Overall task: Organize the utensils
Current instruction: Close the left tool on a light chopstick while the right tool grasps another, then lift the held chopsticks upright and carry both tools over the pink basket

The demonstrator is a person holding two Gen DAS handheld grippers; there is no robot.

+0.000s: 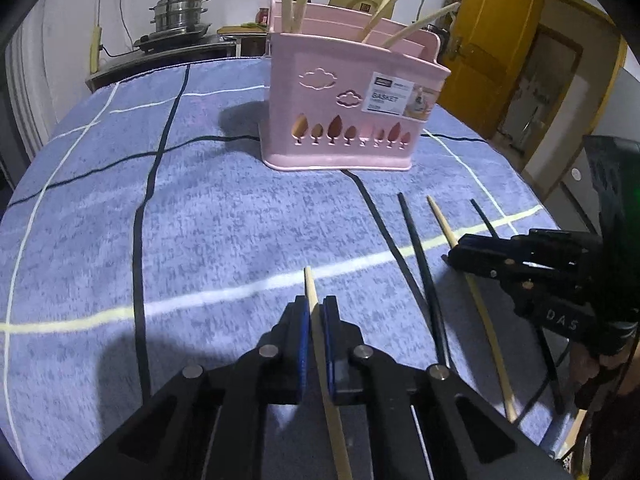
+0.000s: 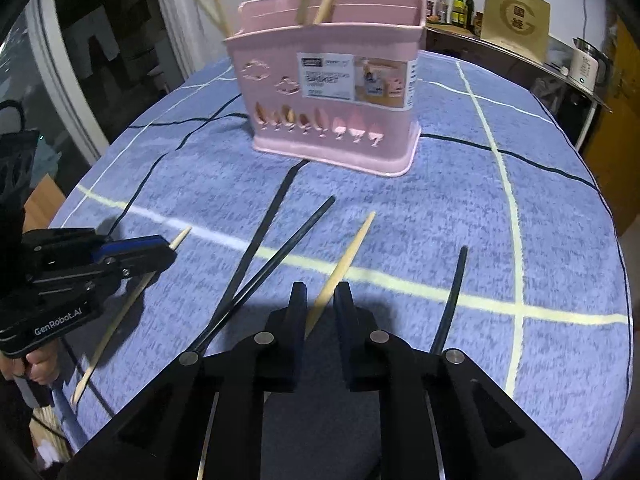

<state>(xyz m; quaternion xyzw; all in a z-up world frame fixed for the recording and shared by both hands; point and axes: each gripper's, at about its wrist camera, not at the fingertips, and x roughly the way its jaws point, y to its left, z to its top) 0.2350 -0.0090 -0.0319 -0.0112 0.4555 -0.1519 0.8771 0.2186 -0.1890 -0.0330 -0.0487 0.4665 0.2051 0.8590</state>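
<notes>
A pink utensil basket [image 1: 352, 100] [image 2: 332, 92] stands on the blue checked tablecloth [image 1: 200, 220] with several wooden chopsticks upright in it. My left gripper [image 1: 316, 306] [image 2: 172, 254] is shut on a wooden chopstick [image 1: 310, 284] [image 2: 182, 236], whose tip pokes out past the blue pads. My right gripper [image 2: 320, 300] [image 1: 452, 256] straddles another wooden chopstick [image 2: 352, 252] [image 1: 440, 220] that lies on the cloth; a small gap shows on each side, so it is open. One black chopstick [image 2: 288, 244] [image 1: 416, 248] lies between the two grippers. A second black one [image 2: 454, 292] [image 1: 484, 216] lies to the right.
A counter at the back carries a stove with steel pots [image 1: 180, 12]. A yellow door [image 1: 492, 40] stands at the right. Bottles [image 2: 460, 4] and a kettle [image 2: 584, 64] sit on a dark shelf behind the table. The cloth's rounded edge drops off on both sides.
</notes>
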